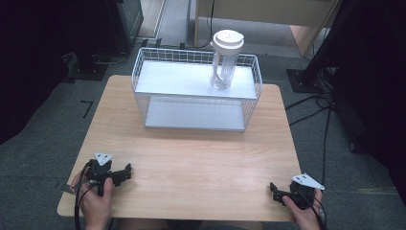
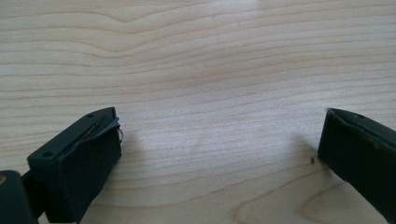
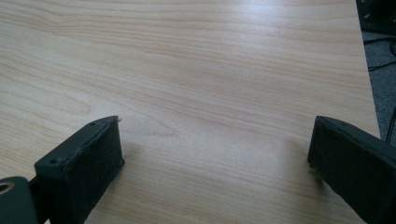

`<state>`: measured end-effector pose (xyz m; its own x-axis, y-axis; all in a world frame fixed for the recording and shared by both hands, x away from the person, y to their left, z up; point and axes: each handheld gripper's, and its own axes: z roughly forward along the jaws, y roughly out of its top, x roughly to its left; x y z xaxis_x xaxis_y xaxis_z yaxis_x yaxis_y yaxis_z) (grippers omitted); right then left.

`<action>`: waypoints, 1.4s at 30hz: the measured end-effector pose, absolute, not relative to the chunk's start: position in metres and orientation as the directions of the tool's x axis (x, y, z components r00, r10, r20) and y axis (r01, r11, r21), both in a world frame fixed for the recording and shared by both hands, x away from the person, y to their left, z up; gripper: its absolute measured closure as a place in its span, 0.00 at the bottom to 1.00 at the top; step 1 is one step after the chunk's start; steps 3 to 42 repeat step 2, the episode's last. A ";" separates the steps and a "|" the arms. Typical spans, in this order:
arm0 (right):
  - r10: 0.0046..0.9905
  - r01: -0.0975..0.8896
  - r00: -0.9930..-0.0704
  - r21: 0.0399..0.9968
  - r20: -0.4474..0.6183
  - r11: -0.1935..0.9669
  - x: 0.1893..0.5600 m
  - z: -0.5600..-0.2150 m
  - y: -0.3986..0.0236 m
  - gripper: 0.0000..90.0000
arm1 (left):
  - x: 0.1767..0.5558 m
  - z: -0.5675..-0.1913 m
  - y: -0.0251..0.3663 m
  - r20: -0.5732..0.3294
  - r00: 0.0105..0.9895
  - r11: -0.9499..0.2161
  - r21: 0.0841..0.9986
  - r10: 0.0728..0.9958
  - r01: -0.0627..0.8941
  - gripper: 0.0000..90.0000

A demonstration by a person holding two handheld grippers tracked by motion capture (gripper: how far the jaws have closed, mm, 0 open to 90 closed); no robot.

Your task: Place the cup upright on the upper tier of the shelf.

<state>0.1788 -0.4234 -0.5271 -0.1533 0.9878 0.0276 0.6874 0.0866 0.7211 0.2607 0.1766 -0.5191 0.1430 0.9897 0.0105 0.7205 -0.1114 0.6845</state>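
Note:
A clear plastic bottle with a white lid (image 1: 225, 60) stands upright on the upper shelf of a white wire rack (image 1: 143, 84) at the back of the wooden table (image 1: 191, 158). My left gripper (image 1: 125, 173) rests at the front left corner, held in a hand. Its jaws stand wide apart over bare wood (image 2: 219, 135), nothing between them. My right gripper (image 1: 276, 192) sits at the front right edge, also in a hand. Its jaws are spread wide over bare wood (image 3: 215, 140), holding nothing.
The rack has a lower shelf (image 1: 196, 115) with nothing on it. Grey carpet surrounds the table, with black cables (image 1: 316, 105) on the floor at the right and dark equipment stands (image 1: 91, 67) at the back left.

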 end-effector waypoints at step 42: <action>0.988 0.688 -0.152 0.721 0.028 0.085 0.179 -0.527 -0.423 0.03 | 0.261 -0.519 0.177 0.010 0.143 -0.111 0.684 0.990 0.721 0.00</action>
